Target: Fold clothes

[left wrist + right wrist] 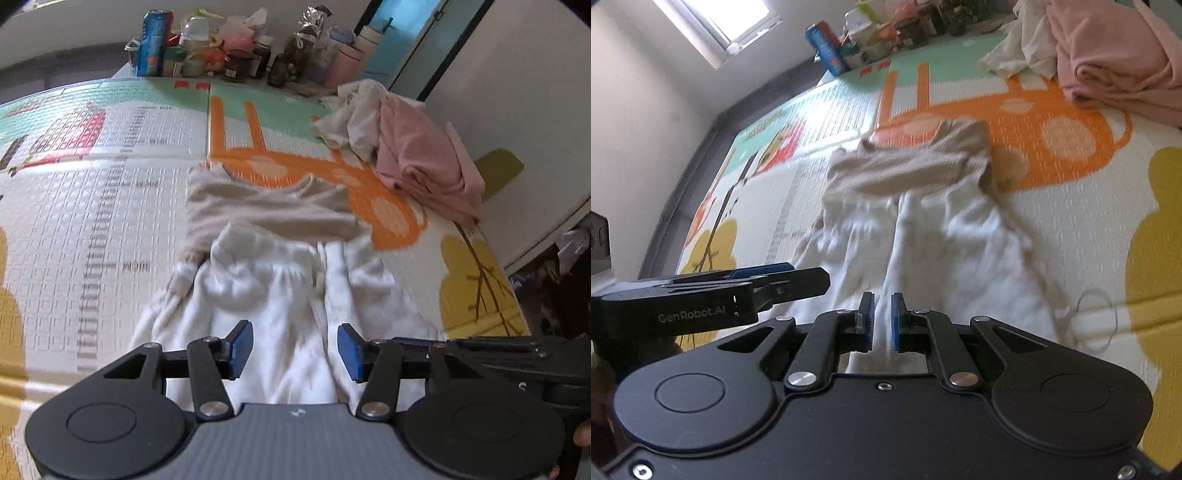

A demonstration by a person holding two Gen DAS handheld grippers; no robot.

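A patterned foam play mat (92, 229) covers the work surface, printed with an orange vehicle figure (332, 177), yellow tree shapes and a ruler-like scale whose small printed words are too blurred to read. Pale walls enclose the room, and a window (716, 22) shows in the right wrist view.

The white garment (280, 295) lies crumpled at the mat's middle, its far end overlapped by a beige ribbed garment (258, 206) that reaches onto the orange figure. Beyond the orange figure, toward the mat's right edge, a pink garment (424, 162) sits in a heap, touching a second white cloth (351, 114). At the mat's far edge stands a cluster of jars, bottles and a blue can (153, 40); its label cannot be read.

The left gripper (295, 350) is poised over the near end of the white garment, blue pads well apart, with cloth seen between them but not pressed. The right gripper (882, 321) has its pads drawn nearly together on a raised ridge of the white garment. In the right wrist view the left gripper's side (701, 299) bears the lettering "GenRobot.AI".
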